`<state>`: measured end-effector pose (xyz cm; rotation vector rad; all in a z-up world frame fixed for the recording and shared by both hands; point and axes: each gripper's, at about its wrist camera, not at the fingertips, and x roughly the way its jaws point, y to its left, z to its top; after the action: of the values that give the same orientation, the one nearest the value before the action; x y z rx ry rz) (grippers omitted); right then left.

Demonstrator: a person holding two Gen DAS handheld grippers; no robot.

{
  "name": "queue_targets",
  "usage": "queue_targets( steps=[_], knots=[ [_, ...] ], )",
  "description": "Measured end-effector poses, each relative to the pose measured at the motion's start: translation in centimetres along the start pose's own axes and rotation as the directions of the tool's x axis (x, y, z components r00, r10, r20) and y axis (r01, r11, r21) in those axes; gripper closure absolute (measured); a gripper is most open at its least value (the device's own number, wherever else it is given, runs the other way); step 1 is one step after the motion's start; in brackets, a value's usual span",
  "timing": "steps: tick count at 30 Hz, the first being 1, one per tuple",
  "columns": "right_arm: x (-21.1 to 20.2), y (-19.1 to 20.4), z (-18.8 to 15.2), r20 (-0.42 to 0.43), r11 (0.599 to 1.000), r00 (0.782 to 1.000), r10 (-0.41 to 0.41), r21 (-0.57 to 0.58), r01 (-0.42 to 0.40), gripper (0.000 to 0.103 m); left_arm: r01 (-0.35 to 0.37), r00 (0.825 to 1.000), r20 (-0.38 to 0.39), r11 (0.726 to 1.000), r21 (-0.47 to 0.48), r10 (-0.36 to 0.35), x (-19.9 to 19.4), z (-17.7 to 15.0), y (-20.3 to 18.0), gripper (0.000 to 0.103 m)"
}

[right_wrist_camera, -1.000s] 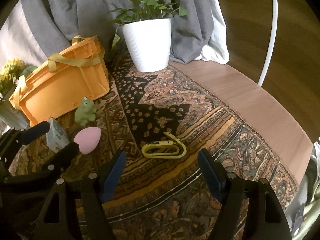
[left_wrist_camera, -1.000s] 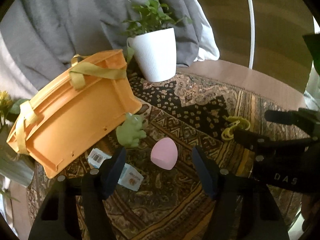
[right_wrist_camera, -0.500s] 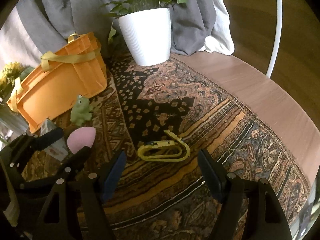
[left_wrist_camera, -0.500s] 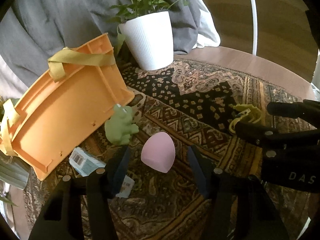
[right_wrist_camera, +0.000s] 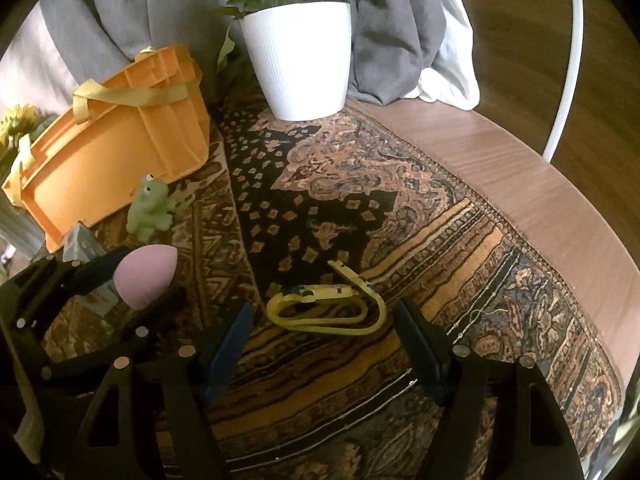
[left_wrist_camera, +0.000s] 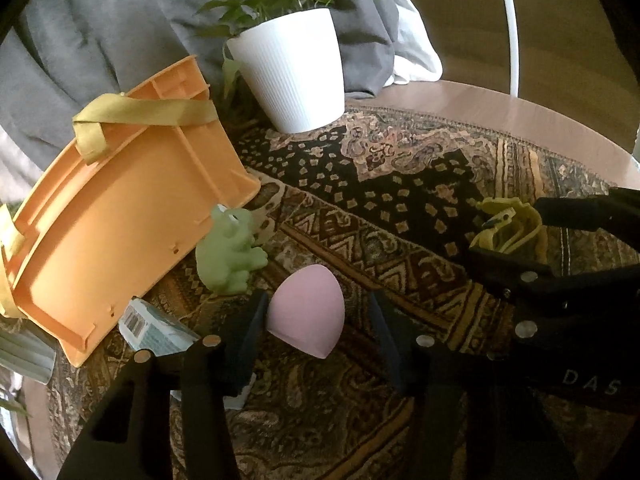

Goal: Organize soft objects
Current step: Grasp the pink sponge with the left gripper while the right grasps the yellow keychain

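A pink egg-shaped sponge [left_wrist_camera: 307, 309] lies on the patterned rug between the fingers of my open left gripper [left_wrist_camera: 318, 320]; the left finger touches it, the right finger stands apart. It also shows in the right wrist view [right_wrist_camera: 146, 276]. A green soft frog [left_wrist_camera: 230, 251] sits just beyond, against the orange basket [left_wrist_camera: 120, 216]. My right gripper [right_wrist_camera: 322, 322] is open, its fingers either side of a yellow strap [right_wrist_camera: 326, 307] lying on the rug. That strap shows in the left wrist view [left_wrist_camera: 508, 226] too.
A white pot with a plant [left_wrist_camera: 294, 68] stands at the back of the rug. A small printed box [left_wrist_camera: 154, 326] lies by the basket's near corner. Grey cloth [left_wrist_camera: 100, 20] hangs behind. The wooden table edge [right_wrist_camera: 520, 184] curves along the right.
My left gripper has moved forward and narrowed around the pink sponge. My right gripper has come down closer to the yellow strap, which now lies between its fingers.
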<state>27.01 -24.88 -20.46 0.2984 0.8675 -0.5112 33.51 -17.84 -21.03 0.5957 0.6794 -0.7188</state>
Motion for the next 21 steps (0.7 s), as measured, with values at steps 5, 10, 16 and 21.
queue_targets(
  steps=[5, 10, 16, 21],
  knots=[
    [0.3, 0.1, 0.1, -0.014, 1.0, 1.0, 0.005, -0.007, -0.005, 0.042, -0.035, 0.999, -0.015, 0.999, 0.003, 0.035, 0.3, 0.1, -0.2, 0.061],
    [0.2, 0.1, 0.1, -0.006, 1.0, 1.0, 0.003, -0.021, -0.003, 0.043, -0.05, 0.998, -0.023, 0.999, 0.005, 0.05, 0.3, 0.1, -0.1, 0.065],
    [-0.3, 0.2, 0.4, 0.008, 0.999, 1.0, 0.026, -0.036, -0.026, 0.043, -0.039, 0.999, -0.018, 0.999, -0.032, 0.038, -0.1, 0.2, 0.2, 0.066],
    [-0.8, 0.0, 0.5, 0.025, 0.998, 0.999, 0.048, -0.047, -0.047, 0.044, -0.057, 0.998, 0.009, 0.997, -0.047, 0.057, -1.3, 0.5, 0.1, 0.066]
  ],
)
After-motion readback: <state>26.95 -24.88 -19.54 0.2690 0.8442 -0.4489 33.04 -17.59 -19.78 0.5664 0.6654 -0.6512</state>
